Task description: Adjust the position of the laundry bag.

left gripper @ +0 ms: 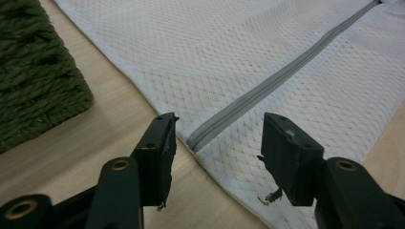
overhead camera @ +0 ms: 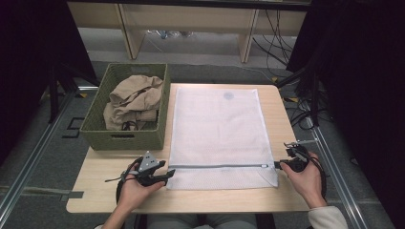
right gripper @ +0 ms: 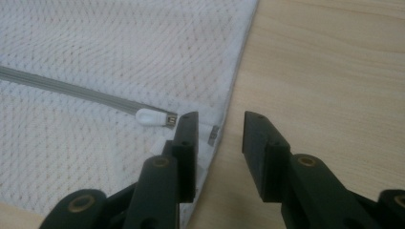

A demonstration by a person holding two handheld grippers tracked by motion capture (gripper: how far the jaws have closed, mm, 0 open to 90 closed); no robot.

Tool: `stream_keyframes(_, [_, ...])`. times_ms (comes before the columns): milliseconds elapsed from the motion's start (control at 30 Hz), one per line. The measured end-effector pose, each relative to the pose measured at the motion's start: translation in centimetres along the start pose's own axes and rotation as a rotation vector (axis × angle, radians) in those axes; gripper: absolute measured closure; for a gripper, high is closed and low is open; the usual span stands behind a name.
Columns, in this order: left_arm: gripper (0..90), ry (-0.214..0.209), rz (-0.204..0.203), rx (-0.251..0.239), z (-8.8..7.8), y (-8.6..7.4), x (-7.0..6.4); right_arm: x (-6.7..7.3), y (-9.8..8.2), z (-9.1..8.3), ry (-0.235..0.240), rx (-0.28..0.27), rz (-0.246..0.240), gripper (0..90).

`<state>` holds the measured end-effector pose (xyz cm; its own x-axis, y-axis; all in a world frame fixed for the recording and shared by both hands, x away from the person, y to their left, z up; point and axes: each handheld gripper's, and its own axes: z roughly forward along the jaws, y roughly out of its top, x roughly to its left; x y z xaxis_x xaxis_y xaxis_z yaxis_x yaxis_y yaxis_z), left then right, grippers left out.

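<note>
A white mesh laundry bag (overhead camera: 217, 129) lies flat on the wooden table (overhead camera: 95, 191), with a grey zipper (overhead camera: 217, 166) running across near its front edge. My left gripper (overhead camera: 167, 174) is low at the bag's left edge. Its jaws stand open around the zipper's closed end (left gripper: 198, 138), and the pads are clear of the mesh (left gripper: 239, 57). My right gripper (overhead camera: 279, 164) is at the bag's right edge, open. In the right gripper view the white zipper pull (right gripper: 150, 117) lies just left of the gripper (right gripper: 220, 119), and the bag's hem (right gripper: 215, 133) sits between the jaws.
A green woven basket (overhead camera: 95, 129) holding beige clothes (overhead camera: 133, 100) stands at the table's back left, close to the bag; its corner (left gripper: 33, 81) appears in the left gripper view. Bare tabletop (right gripper: 325, 71) lies right of the bag. Metal rails (overhead camera: 28, 162) flank the table on the floor.
</note>
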<state>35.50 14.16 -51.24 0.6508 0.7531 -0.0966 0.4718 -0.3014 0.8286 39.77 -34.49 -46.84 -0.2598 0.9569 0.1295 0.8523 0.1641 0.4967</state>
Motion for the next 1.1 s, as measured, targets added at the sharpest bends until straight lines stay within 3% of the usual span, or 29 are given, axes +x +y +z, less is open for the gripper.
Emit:
stream_keyframes(33, [44.0,-0.002,-0.003,-0.001,0.1,0.1,-0.1,-0.4,0.1,0.1,-0.009,-0.002,-0.032,67.1])
stream_keyframes(133, [43.4,-0.012,-0.022,0.007,0.3,0.3,-0.3,-0.6,0.1,0.1,0.002,0.008,-0.029,67.0])
stream_keyframes(167, [43.4,-0.011,-0.010,0.045,0.3,0.5,-0.2,-0.7,0.3,0.2,0.005,0.029,-0.023,67.6])
stream_keyframes(200, [43.3,-0.025,-0.025,0.032,0.5,0.6,-0.5,-0.8,0.3,0.3,0.025,0.022,-0.017,68.2])
stream_keyframes(267, [43.3,-0.029,-0.008,0.049,0.5,0.6,-0.4,-1.0,0.4,0.3,0.039,0.022,-0.026,69.4])
stream_keyframes(300, [43.3,-0.031,-0.018,0.064,0.5,0.7,-0.5,-0.9,0.7,-0.1,0.008,0.039,-0.018,72.0])
stream_keyframes(367, [43.3,-0.034,-0.015,0.070,0.6,0.8,-0.5,-1.0,0.9,-0.1,0.010,0.032,-0.021,73.0])
stream_keyframes(400, [42.9,-0.033,-0.011,0.107,0.6,1.1,-0.6,-0.6,1.2,-0.3,-0.004,0.036,0.021,74.1])
stream_keyframes(433, [42.5,-0.033,-0.011,0.107,0.6,1.1,-0.6,-0.6,1.2,-0.3,-0.004,0.036,0.021,74.1])
stream_keyframes(467, [42.3,-0.025,-0.004,0.122,0.7,1.3,-0.7,-0.7,1.9,-0.4,-0.003,0.082,0.002,74.1])
stream_keyframes(500, [41.9,-0.017,0.006,0.153,0.8,1.6,-0.8,-0.8,2.1,-0.3,0.000,0.083,0.003,74.1])
stream_keyframes(567, [41.2,-0.015,0.010,0.164,0.9,1.7,-0.9,-0.3,2.5,-0.3,0.022,0.134,0.076,73.9])
stream_keyframes(633, [40.4,-0.013,0.049,0.217,1.2,2.1,-1.0,-0.4,2.9,0.0,0.012,0.169,0.075,73.5])
stream_keyframes(667, [40.4,-0.013,0.049,0.217,1.2,2.1,-1.0,-0.4,2.9,0.0,0.012,0.169,0.075,73.5])
stream_keyframes(700, [40.9,-0.015,0.019,0.232,1.4,2.0,-1.1,-0.5,3.1,0.4,0.015,0.165,0.078,73.0])
stream_keyframes(800, [42.6,-0.014,0.014,0.238,1.5,2.0,-1.1,-0.5,3.4,0.7,0.007,0.194,0.097,72.7])
stream_keyframes(833, [43.2,-0.004,0.017,0.244,1.6,2.1,-1.1,-0.8,3.5,1.2,0.026,0.191,0.067,71.8])
stream_keyframes(867, [43.9,-0.001,0.005,0.246,1.6,2.1,-1.1,-0.6,3.6,1.3,0.021,0.211,0.095,71.7])
stream_keyframes(933, [44.8,0.007,0.021,0.247,1.6,2.2,-1.0,-0.3,3.7,1.4,0.017,0.213,0.114,71.9])
stream_keyframes(967, [44.9,0.015,0.024,0.248,1.6,2.2,-1.1,-0.7,3.7,1.7,0.020,0.200,0.050,71.6])
stream_keyframes(1000, [44.7,0.015,0.024,0.248,1.6,2.2,-1.1,-0.4,3.7,1.6,0.016,0.217,0.088,71.3])
stream_keyframes(1033, [44.4,0.012,0.027,0.249,1.5,2.1,-0.9,-0.2,3.7,1.5,0.033,0.212,0.102,71.3])
stream_keyframes(1067, [44.1,0.012,0.027,0.249,1.5,2.1,-0.9,-0.1,3.7,1.4,0.015,0.228,0.110,71.3])
stream_keyframes(1100, [43.5,0.009,0.004,0.247,1.3,2.1,-0.9,-0.1,3.7,1.4,0.017,0.224,0.113,71.1])
